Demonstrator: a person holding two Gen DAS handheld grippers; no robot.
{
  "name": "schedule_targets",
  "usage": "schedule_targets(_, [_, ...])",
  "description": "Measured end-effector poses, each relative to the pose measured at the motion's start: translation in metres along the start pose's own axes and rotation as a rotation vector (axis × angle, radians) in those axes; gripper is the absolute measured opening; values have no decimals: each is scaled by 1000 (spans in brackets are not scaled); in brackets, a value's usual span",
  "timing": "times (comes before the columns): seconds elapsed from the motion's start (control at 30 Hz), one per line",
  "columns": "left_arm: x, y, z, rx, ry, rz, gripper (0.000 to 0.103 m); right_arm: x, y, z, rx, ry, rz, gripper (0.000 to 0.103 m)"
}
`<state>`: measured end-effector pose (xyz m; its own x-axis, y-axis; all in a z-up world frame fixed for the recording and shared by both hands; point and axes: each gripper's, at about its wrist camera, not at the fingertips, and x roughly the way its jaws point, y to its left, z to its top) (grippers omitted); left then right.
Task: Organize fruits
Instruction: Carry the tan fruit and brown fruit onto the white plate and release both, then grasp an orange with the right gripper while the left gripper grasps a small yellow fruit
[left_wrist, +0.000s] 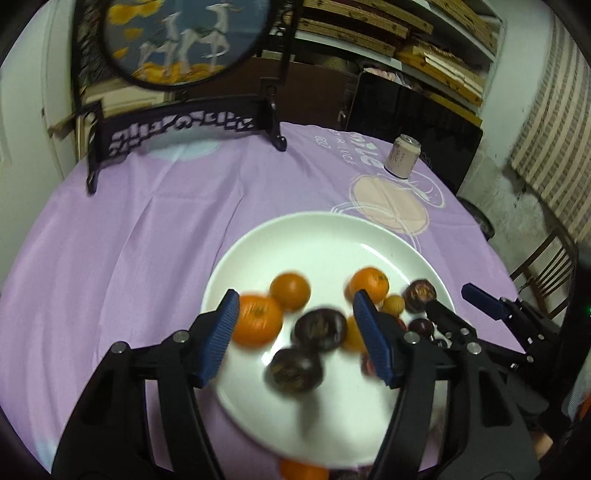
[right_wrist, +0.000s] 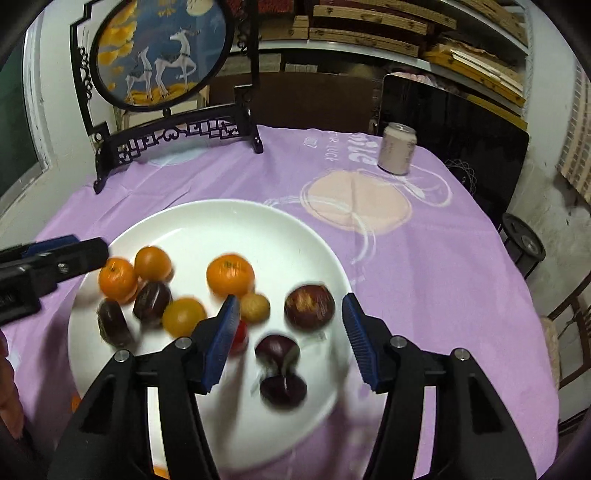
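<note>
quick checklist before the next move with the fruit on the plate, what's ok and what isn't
1. Left hand-held gripper empty, pads apart: ok.
2. Right hand-held gripper empty, pads apart: ok.
3. Fruit at rest on the white plate: not ok, the dark fruit is motion-blurred.
4. An orange lies off the plate's near edge: not ok.
5. Can upright, away from the plate: ok.
</note>
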<state>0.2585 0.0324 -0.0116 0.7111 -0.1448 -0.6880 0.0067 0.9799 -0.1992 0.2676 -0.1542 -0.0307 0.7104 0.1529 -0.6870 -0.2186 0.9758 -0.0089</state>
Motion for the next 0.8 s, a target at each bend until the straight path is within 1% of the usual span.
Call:
schedule_targets(0.07, [-15, 8, -14, -28, -8, 1, 65, -10, -4, -11, 16, -5, 19, 58])
schedule_targets(0.13, [-35, 16, -37, -54, -22, -10, 67, -22, -8, -25, 41, -6, 45, 58])
schedule_targets(0.17, [-44, 18, -50, -59, -23, -9, 67, -31, -11, -35, 60, -1, 74, 59])
schedule_targets(0.23, [-63, 23, -81, -44, -20, -13, 67, -46, -13, -54, 88, 12, 111, 66])
schedule_targets(0.27, [-72, 25, -98, -27, -17, -5, 67, -55, -11, -65, 96, 21, 126, 66])
schedule_targets(0.33, [-83, 28, -117, -5, -8, 6, 67, -67, -6, -80, 88, 32, 132, 66])
schedule_targets(0.4, [-95, 31, -135, 9, 0, 8, 67, -80, 3, -93, 51, 38, 122, 66])
schedule_targets(0.47, [-103, 32, -146, 21, 6, 7, 70, -91, 12, -103, 21, 38, 114, 67])
schedule_targets(0.53, [-112, 32, -154, 28, 0, 2, 71, -96, 20, -108, 8, 45, 127, 73])
schedule_targets(0.6, [-116, 31, -156, 33, -8, -2, 71, -98, 30, -111, -11, 53, 141, 75])
schedule_targets(0.8, [-120, 28, -163, 47, 7, -21, 71, -92, 47, -114, -59, 71, 124, 75])
